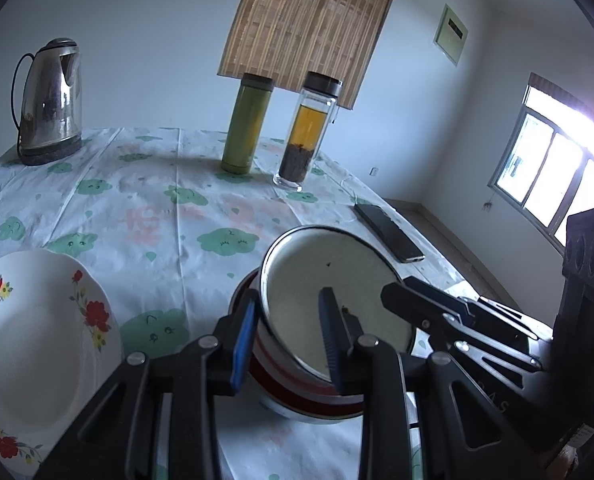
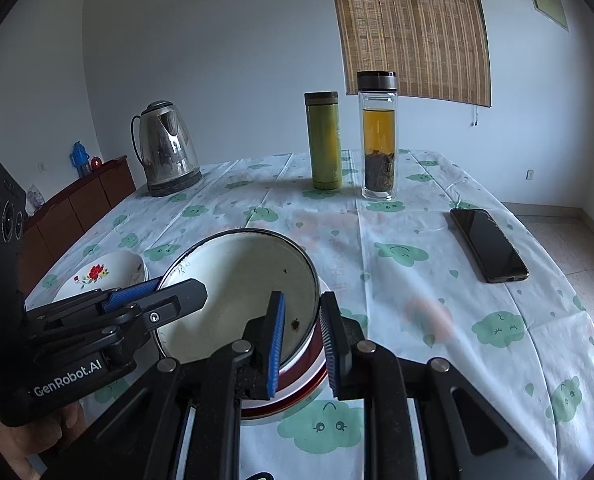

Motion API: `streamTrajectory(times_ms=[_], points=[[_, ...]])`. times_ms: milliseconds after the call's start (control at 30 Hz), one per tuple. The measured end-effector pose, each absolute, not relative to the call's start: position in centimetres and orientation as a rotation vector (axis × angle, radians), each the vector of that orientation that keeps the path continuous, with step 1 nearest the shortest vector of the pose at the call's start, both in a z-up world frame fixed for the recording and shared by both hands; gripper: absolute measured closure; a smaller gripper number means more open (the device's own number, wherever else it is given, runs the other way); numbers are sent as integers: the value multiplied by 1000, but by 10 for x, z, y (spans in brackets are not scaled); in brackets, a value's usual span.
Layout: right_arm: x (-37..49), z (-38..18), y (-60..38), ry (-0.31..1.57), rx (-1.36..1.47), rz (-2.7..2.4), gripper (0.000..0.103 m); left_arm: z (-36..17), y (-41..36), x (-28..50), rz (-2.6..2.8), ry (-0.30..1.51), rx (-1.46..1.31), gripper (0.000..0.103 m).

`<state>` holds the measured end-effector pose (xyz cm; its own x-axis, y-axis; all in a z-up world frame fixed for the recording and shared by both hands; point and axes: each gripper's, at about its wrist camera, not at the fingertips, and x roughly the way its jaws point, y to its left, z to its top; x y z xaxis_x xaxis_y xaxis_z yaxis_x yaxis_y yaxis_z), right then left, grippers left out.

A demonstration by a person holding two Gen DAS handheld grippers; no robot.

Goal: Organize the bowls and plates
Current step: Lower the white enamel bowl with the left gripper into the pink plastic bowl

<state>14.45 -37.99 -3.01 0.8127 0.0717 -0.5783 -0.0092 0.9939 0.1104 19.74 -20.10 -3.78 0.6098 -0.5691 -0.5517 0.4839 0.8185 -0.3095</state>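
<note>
Both grippers are clamped on the enamel bowl [image 1: 337, 300], the left gripper [image 1: 287, 340] on its nine o'clock rim and the right gripper [image 2: 303, 344] on the three o'clock rim, tilting it over the tablecloth [image 2: 437, 280], floral plate [image 1: 37, 332] off at nine o'clock, nearer the left.

Both black plastic two-finger grippers, the left gripper [image 1: 287, 340] and the right gripper [image 2: 303, 340], carry ribbed blue fingertip pads [image 2: 277, 344], round silver pivot screws, and white "GenRobot.AI" lettering at eight o'clock in the right wrist view.
</note>
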Motion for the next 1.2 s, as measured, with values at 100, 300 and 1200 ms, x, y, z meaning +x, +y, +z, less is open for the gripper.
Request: streamTrajectory(times_ms=[100, 300, 1200], points=[[146, -32, -380, 628, 106, 43, 83, -40, -202, 198, -606, 688, -126, 75], [146, -34, -381, 628, 108, 44, 83, -43, -205, 199, -598, 700, -105, 75], [147, -38, -380, 642, 92, 43, 83, -45, -210, 196, -579, 695, -55, 75]])
